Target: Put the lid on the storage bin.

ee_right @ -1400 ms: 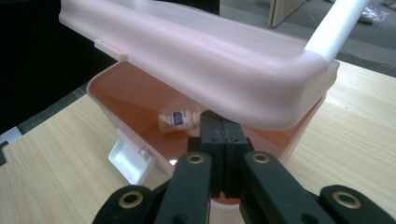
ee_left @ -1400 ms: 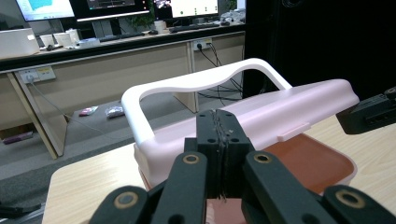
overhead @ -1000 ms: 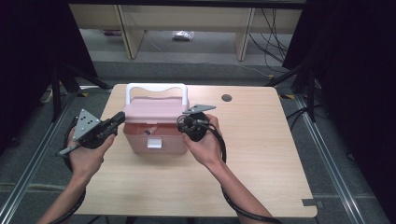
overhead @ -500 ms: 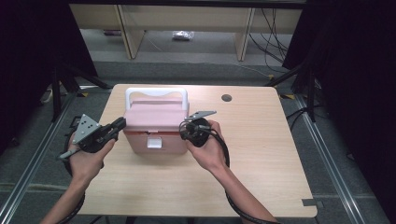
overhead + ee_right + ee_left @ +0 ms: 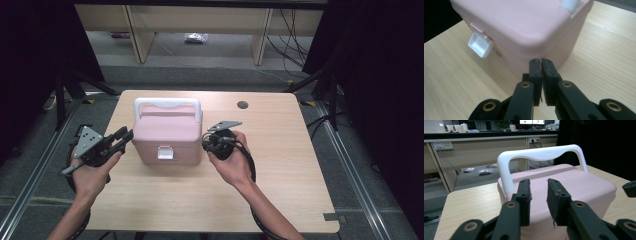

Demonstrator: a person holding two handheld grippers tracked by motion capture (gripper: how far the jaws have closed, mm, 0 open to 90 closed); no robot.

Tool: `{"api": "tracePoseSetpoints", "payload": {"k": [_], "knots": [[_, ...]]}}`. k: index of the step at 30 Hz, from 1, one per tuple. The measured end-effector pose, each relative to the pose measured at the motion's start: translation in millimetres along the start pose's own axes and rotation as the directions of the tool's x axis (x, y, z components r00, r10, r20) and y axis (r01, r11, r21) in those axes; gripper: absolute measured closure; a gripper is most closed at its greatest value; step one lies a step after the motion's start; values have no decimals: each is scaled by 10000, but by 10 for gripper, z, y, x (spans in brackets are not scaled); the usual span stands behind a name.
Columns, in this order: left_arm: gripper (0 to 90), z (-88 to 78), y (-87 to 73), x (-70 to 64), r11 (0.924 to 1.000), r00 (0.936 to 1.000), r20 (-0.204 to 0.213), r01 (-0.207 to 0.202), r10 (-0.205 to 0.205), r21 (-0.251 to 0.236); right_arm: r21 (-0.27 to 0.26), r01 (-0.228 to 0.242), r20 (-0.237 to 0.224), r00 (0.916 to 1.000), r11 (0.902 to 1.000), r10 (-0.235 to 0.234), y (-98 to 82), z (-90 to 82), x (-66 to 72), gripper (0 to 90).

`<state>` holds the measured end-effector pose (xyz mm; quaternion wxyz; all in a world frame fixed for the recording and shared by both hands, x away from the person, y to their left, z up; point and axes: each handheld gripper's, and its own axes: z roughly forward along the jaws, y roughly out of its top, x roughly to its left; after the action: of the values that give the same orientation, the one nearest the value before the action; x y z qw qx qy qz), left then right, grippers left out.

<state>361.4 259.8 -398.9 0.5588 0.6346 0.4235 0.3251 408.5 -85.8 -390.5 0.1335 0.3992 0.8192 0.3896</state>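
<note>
A: Where's the pink box (image 5: 167, 134) rn?

B: We see it on the wooden table (image 5: 280, 165), mid-left, lid down, white handle (image 5: 167, 103) standing upright over the far side. White latch (image 5: 165, 152) on the front faces the person.

A: Left gripper (image 5: 121, 139)?

B: Held at the box's left end, tips pointing at the side wall. Its jaws have just been opening. In the left gripper view we see a clear gap between the pads (image 5: 525, 197), nothing in it, and the box w/ its handle (image 5: 539, 155) sits right beyond them. Can't tell if the tips brush the wall; from above they look just beside it, not pinching anything.

A: And the right gripper (image 5: 207, 143)?

B: At the box's right end, near the front corner. Jaws have just been opening too, but barely: in the right gripper view (image 5: 541, 62) the pads stand almost together, only a thin slit between, nothing caught in it. Tips are up close to the box's lower corner (image 5: 541, 47); whether they touch, we can't tell. Latch (image 5: 481, 45) shows off to the left in that view.

A: So neither holds the box?

B: Right, both hands flank it, no grip on it that we can see.
</note>
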Motion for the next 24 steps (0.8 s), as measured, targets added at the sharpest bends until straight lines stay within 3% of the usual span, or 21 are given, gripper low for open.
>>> {"api": "tracePoseSetpoints", "payload": {"k": [5, 6, 7, 10, 16, 17, 22, 23, 24], "knots": [[601, -53, -44, 64, 9997, 9994, -299, 175, -180, -148, -157, 66, 317, 9995, 9999, -61, -86, -70, -148, 836], [583, -62, -59, 77, 9996, 9991, -357, 216, -222, -195, -97, -151, 330, 9993, 9998, 154, -107, -92, -171, 832], [564, -70, -75, 90, 9994, 9988, -406, 276, -283, -186, -255, 240, 479, 9986, 9994, -228, -134, -98, -231, 829], [518, -90, -140, 125, 9979, 9968, -489, 630, -638, -178, -88, -375, 527, 9979, 9993, 379, -216, -166, -302, 821], [471, -123, -261, 165, 9956, 9936, -644, 917, -929, -205, -293, -452, 837, 9954, 9985, 475, -426, -242, -499, 800], [462, -121, -287, 169, 9954, 9938, -601, 916, -932, -286, -139, -807, 920, 9924, 9966, 816, -475, -262, -522, 795], [439, -137, -392, 185, 9943, 9920, -722, 1017, -1039, -333, -392, -776, 1123, 9903, 9962, 815, -648, -278, -690, 774], [438, -144, -406, 183, 9941, 9907, -831, 1059, -1075, -228, -341, -1065, 1178, 9869, 9937, 1098, -673, -300, -706, 767], [436, -139, -427, 185, 9933, 9906, -778, 1098, -1124, -361, -344, -1070, 1257, 9859, 9937, 1106, -699, -311, -741, 763]]}}
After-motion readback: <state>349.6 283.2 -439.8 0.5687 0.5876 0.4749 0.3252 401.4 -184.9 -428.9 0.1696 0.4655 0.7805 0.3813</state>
